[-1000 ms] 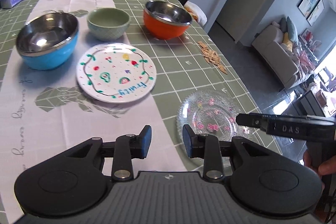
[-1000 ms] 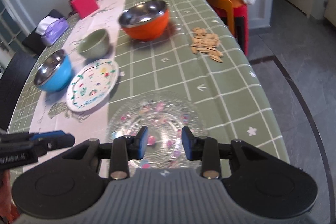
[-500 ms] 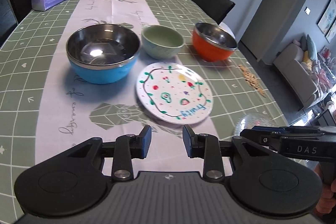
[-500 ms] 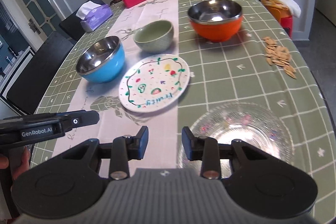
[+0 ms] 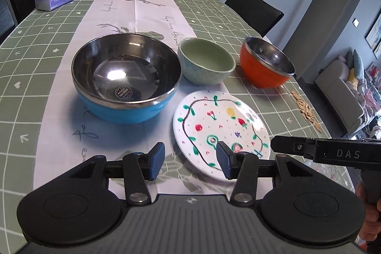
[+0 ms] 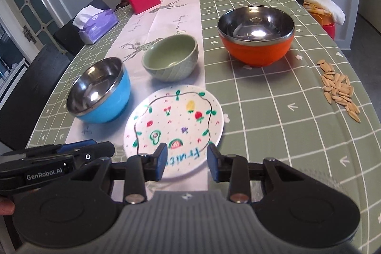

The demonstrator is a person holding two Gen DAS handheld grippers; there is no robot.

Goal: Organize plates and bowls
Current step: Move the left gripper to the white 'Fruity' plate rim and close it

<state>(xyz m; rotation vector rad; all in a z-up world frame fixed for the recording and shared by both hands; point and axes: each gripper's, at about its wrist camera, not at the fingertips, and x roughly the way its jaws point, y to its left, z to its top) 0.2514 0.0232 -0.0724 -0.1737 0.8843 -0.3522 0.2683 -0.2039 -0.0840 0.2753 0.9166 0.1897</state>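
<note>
Bowls and plate laid out across the far side of both claws, read here from left to right. Farthest left, blue bowl, upright on the white runner, empty, steel-lined. Next, green bowl, just beside it and a little farther back. Then orange bowl, apart from the green one, out on the green checked cloth. Nearer than all three, fruit plate, flat, straddling the runner's right edge, round, so no long axis to line up with.

Left gripper parted wide, holding nothing, aimed at the gap between blue bowl and plate; its right pad over the plate's near rim. Right gripper likewise parted wide and empty, squarely facing the plate's near rim, plate dead ahead between the pads. Probably the right claw better placed for the plate, the left for the blue bowl ahead-left. Scattered seeds far right, well clear.
</note>
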